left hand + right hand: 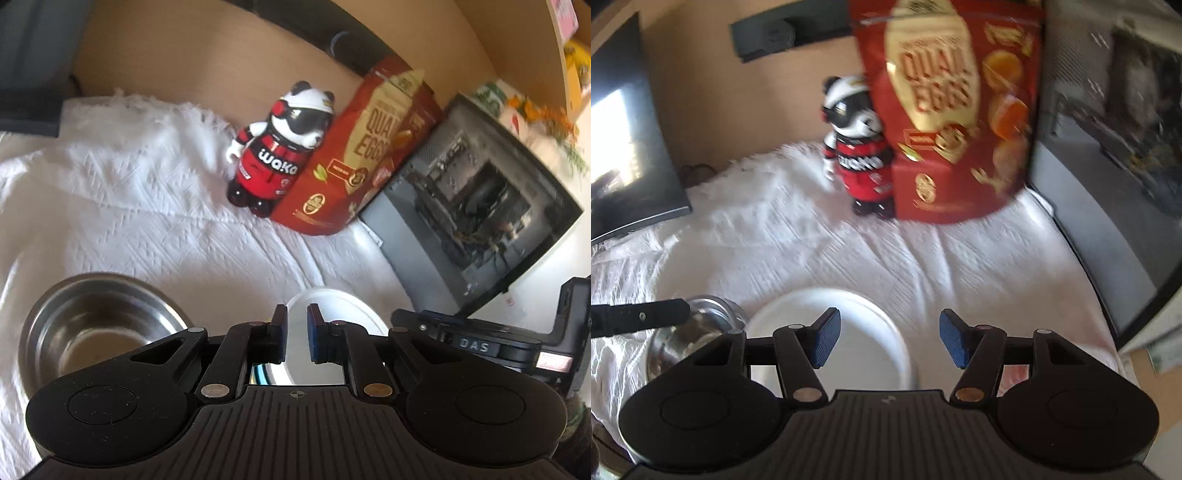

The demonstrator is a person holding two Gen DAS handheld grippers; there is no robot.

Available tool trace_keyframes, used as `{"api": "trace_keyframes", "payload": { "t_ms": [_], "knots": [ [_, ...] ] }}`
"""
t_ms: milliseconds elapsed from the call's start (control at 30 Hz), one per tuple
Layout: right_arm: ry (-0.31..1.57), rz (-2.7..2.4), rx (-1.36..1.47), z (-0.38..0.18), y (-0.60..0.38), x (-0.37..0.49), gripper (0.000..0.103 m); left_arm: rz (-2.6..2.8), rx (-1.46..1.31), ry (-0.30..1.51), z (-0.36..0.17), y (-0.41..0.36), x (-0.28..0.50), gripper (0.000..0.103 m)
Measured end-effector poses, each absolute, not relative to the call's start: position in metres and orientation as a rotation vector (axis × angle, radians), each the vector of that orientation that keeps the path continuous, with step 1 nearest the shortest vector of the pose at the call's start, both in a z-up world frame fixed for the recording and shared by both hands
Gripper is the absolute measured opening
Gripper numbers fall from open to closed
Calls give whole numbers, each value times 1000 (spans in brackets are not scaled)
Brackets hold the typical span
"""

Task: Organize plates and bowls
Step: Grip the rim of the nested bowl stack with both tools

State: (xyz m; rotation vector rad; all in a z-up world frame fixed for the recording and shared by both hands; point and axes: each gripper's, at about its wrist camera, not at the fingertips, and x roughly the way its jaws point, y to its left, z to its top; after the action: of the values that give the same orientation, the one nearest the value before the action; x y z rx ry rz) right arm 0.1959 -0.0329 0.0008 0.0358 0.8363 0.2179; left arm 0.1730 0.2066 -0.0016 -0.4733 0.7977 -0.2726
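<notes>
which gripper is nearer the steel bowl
Left. The left gripper hangs just right of the steel bowl; the right gripper is farther off, over the white plate.

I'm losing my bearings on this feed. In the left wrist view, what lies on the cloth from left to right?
Steel bowl → panda figure → red quail-egg bag → computer case. The white plate sits near, below the bag, so its place in the order is unclear.

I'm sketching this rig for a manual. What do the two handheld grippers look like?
Both match: a black ribbed body with two round black lobes, black linkage arms with silver and brass-coloured pivot pins, and two fingers faced with blue ribbed pads. That holds for the left gripper and the right gripper. The right gripper's side carries "DAS" lettering, seen from the left wrist.
</notes>
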Motion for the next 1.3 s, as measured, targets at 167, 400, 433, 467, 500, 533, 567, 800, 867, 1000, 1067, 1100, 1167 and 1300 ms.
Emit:
{"api": "trace_keyframes", "payload": {
  "t_ms": [167, 400, 433, 467, 500, 533, 567, 800, 867, 1000, 1067, 1100, 1167, 1300],
  "knots": [
    [854, 247, 20, -7, -50, 201, 60, -291, -426, 821, -3, 189, 182, 15],
    [861, 367, -85, -16, -59, 223, 60, -190, -405, 914, -14, 167, 196, 15],
    [863, 390, -93, -19, -60, 229, 60, -165, -400, 934, -16, 165, 198, 15],
    [865, 411, -98, -21, -60, 232, 60, -139, -387, 959, -18, 161, 199, 16],
    [869, 440, -103, -24, -60, 237, 60, -116, -373, 981, -20, 159, 200, 16],
    [872, 469, -106, -27, -59, 240, 60, -93, -361, 1001, -22, 156, 201, 16],
    [876, 498, -110, -29, -58, 243, 60, -68, -353, 1017, -23, 154, 201, 16],
    [919, 616, -137, -51, -50, 257, 60, 75, -313, 1081, -30, 145, 208, 19],
    [930, 621, -142, -56, -52, 260, 60, 98, -330, 1115, -36, 145, 211, 19],
    [967, 620, -128, -63, -59, 271, 61, 124, -358, 1182, -49, 142, 213, 27],
    [975, 628, -120, -66, -62, 272, 61, 138, -392, 1203, -55, 143, 214, 30],
    [977, 631, -120, -67, -63, 272, 61, 144, -406, 1209, -57, 143, 215, 30],
    [992, 635, -104, -69, -65, 274, 61, 145, -441, 1223, -61, 144, 217, 30],
    [1027, 641, -50, -73, -73, 279, 61, 161, -460, 1231, -63, 144, 221, 33]
  ]
}}
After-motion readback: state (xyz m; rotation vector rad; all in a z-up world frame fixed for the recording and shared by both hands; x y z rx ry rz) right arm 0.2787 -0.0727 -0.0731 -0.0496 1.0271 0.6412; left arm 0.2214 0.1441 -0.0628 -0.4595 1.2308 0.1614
